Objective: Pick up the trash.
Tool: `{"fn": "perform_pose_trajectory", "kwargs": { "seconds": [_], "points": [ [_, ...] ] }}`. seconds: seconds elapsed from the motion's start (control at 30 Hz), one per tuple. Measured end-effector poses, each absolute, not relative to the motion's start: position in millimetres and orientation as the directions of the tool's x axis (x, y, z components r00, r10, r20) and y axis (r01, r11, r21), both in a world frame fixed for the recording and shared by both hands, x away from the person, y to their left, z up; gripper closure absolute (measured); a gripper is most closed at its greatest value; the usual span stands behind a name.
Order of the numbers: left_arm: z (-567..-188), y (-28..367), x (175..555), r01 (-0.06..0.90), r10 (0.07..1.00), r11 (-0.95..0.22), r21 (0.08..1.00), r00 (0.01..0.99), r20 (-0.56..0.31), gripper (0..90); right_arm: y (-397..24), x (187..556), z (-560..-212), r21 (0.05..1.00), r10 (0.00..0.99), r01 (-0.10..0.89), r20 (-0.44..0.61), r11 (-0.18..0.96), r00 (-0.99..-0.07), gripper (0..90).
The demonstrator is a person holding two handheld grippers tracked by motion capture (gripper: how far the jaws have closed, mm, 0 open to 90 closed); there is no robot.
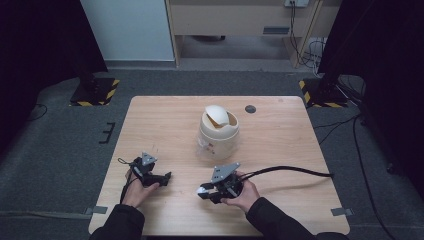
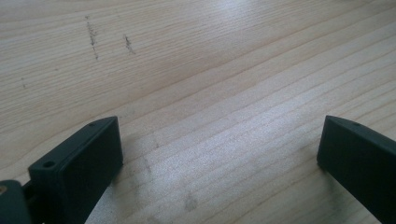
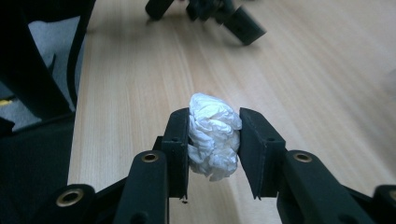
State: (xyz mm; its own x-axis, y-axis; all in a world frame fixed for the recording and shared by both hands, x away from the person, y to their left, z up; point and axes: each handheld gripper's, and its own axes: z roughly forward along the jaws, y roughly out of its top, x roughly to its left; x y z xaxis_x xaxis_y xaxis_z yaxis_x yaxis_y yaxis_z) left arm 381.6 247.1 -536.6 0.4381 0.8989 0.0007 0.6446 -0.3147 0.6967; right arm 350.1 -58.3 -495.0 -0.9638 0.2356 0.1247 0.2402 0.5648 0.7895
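Crumpled white tissue wad (image 3: 213, 135) sits pinched between the right gripper (image 1: 206, 192) jaws, both pads pressing its sides so it bulges above & below them. In the high view the wad (image 1: 203, 190) shows as a white spot at the gripper tip, near the table's front edge, approx 6 o'clock from the table centre. Person's right hand (image 1: 242, 192) wraps the gripper body from the 4 o'clock side; black cable (image 1: 290, 170) trails off toward 3 o'clock across the wooden table (image 1: 280, 135). Whether the wad touches the tabletop or hangs just above it can't be told; right gripper view shows bare wood past it.

Left gripper (image 1: 161, 179) lies at approx 9 o'clock of the right one, well apart, held in the left hand (image 1: 137, 192), jaws pointing toward 3 o'clock. Its jaws stand spread wide w/ nothing between them; left gripper view shows bare wood grain (image 2: 210, 93) between the two black pads. Same gripper appears far off at 12 o'clock in the right gripper view (image 3: 224, 16).

Farther out, approx 12 o'clock from the right gripper, a small cream bin w/ domed swing lid (image 1: 218, 131) stands upright near table centre. Beyond it at 1 o'clock, a dark round grommet (image 1: 250, 109) near the far edge.
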Motion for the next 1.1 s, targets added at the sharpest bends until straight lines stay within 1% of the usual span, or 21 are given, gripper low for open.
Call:
{"fn": "perform_pose_trajectory", "kwargs": {
  "seconds": [0.27, 0.5, 0.57, 1.1],
  "points": [
    [-536.6, 247.1, 381.7, 0.645, 0.899, -0.315, 0.697, 0.438, 0.001, 0.0, -84.3, 363.3, -477.6, 0.835, 0.296, 0.276, 0.144, 0.476, -0.944, 65.0],
    [-536.6, 247.1, 381.6, 0.644, 0.899, -0.315, 0.697, 0.438, 0.001, 0.0, -105.9, 371.3, -463.6, 0.859, 0.335, 0.276, 0.132, 0.430, -0.933, 64.9],
    [-536.6, 247.1, 381.6, 0.644, 0.899, -0.315, 0.697, 0.438, 0.001, 0.0, -112.5, 373.6, -460.2, 0.870, 0.342, 0.285, 0.146, 0.403, -0.928, 65.0],
    [-536.7, 247.0, 381.3, 0.644, 0.899, -0.315, 0.697, 0.438, 0.001, 0.0, -160.3, 386.7, -434.9, 0.913, 0.425, 0.293, 0.155, 0.284, -0.892, 64.8]
  ]
}}
